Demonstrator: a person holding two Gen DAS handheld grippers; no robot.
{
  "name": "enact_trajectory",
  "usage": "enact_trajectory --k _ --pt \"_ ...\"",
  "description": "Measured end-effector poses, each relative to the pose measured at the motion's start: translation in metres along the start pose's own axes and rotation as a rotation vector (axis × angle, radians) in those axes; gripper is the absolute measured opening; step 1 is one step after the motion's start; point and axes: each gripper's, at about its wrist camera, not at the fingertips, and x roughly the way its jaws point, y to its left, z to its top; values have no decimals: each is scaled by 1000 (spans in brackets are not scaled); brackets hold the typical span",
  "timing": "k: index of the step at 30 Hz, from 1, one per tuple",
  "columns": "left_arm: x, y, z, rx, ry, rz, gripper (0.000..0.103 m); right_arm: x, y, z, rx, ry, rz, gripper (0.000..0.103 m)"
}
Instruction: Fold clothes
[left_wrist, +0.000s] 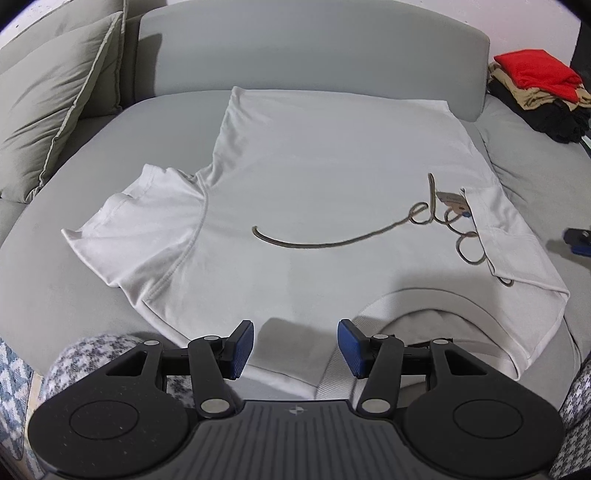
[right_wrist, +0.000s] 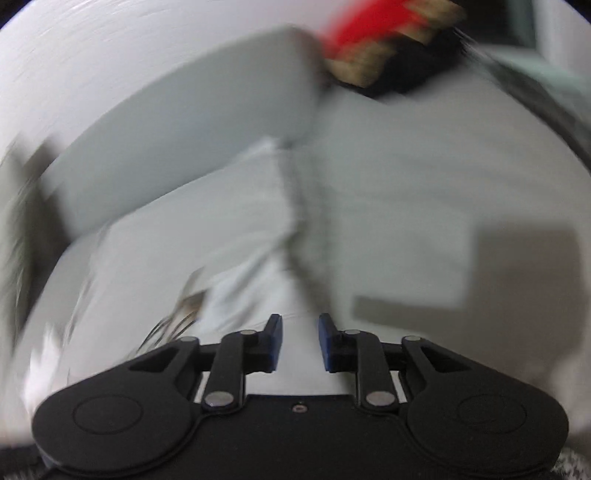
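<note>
White T-shirt (left_wrist: 295, 177) spread flat on grey sofa seat (left_wrist: 48, 295), collar nearest at 6 o'clock, hem toward backrest at 12; left sleeve out flat at 9 o'clock, right sleeve folded in over the chest at 3, partly covering a looping script print (left_wrist: 332, 242). Left gripper (left_wrist: 295, 349) above the collar edge, fingers (left_wrist: 242, 349) apart, nothing between. Right gripper (right_wrist: 300, 341) over the shirt's right edge in a blurred view, fingers (right_wrist: 275, 341) narrowly apart, gripping nothing. Stack of folded clothes (left_wrist: 535, 92), red on top, at 2 o'clock; cushions (left_wrist: 51, 99) at 10.
</note>
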Motion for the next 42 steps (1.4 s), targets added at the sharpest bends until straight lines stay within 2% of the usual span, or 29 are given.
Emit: enact_trajectory --k 1,2,5,7,9,13,14,15,19,21,26,29,34,36,38,39,41,42 --pt "-1 -2 0 6 -1 1 51 7 -10 7 60 13 -15 21" --pt "-1 -3 -1 12 -3 6 51 15 -9 8 53 29 -20 21" --pt "-3 -5 0 20 -7 21 51 40 5 3 -50 73 -41 21" --pt "-2 -4 0 23 -7 27 51 49 13 -17 -120 136 -127 21" --pt "0 -3 0 26 -6 29 51 42 8 -26 -116 161 -179 20" --pt "5 -1 0 20 4 19 51 21 -3 -41 -132 277 -231 5" --pt "5 -1 0 20 2 18 51 16 -7 -42 -109 295 -217 4" --pt "6 0 1 21 0 17 51 10 -9 -41 -79 293 -203 5" --pt "6 1 3 18 -6 14 51 -10 -6 -23 -4 114 -93 9" --pt "7 2 4 16 -7 18 51 -2 0 -7 40 55 -35 9" --pt "7 4 3 26 -9 25 51 59 8 35 173 67 20 9" --pt "9 6 4 31 -5 27 51 92 7 46 185 115 -42 9" --pt "15 10 8 19 -1 24 51 70 15 32 84 165 -204 10" --pt "18 11 9 13 3 15 51 54 14 30 51 153 -236 11" --pt "19 10 9 16 5 17 51 37 12 30 56 92 -210 13" --pt "18 9 9 17 5 16 51 30 13 32 67 75 -147 13" --pt "17 8 8 20 1 15 51 33 21 33 80 96 -37 13" --pt "17 7 8 23 -5 15 51 38 27 32 73 112 -8 13"
